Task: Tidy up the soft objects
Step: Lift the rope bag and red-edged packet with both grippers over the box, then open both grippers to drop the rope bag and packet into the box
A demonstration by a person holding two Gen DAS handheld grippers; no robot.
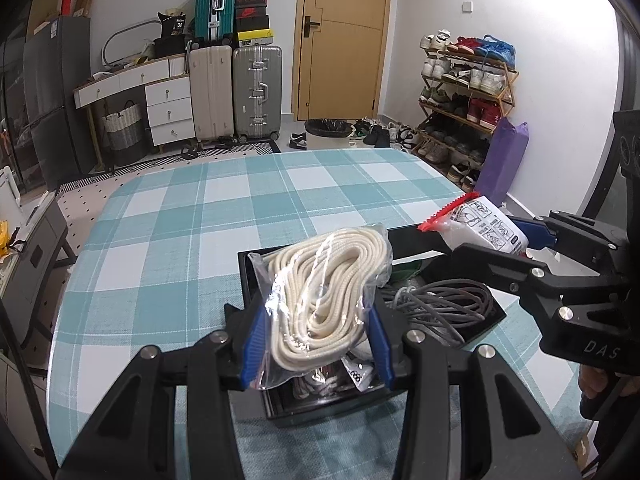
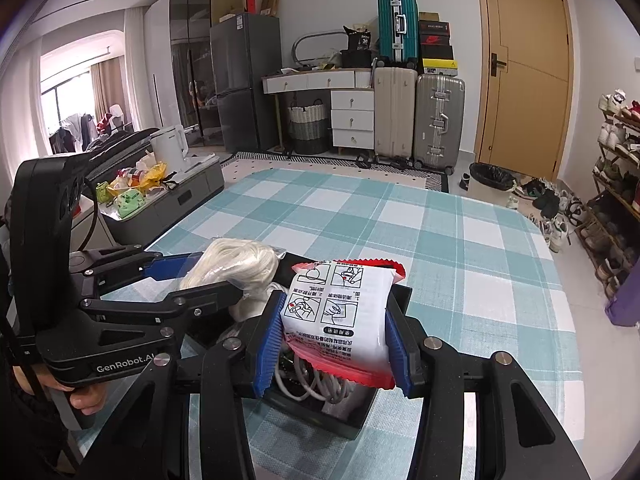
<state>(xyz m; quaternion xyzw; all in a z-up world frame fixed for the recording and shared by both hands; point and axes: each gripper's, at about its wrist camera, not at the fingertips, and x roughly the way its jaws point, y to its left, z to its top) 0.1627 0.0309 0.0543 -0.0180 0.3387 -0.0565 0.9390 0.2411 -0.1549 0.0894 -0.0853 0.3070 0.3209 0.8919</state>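
Note:
My left gripper is shut on a clear bag of cream rope and holds it above a black tray. The bag also shows in the right wrist view. My right gripper is shut on a white packet with red edges, also above the tray. In the left wrist view the right gripper holds the packet at the tray's far right. A grey cord coil and white cable lie in the tray.
The tray stands on a table with a teal checked cloth. Beyond the far edge are suitcases, a white drawer desk, a shoe rack and a purple bag. A grey cabinet stands left.

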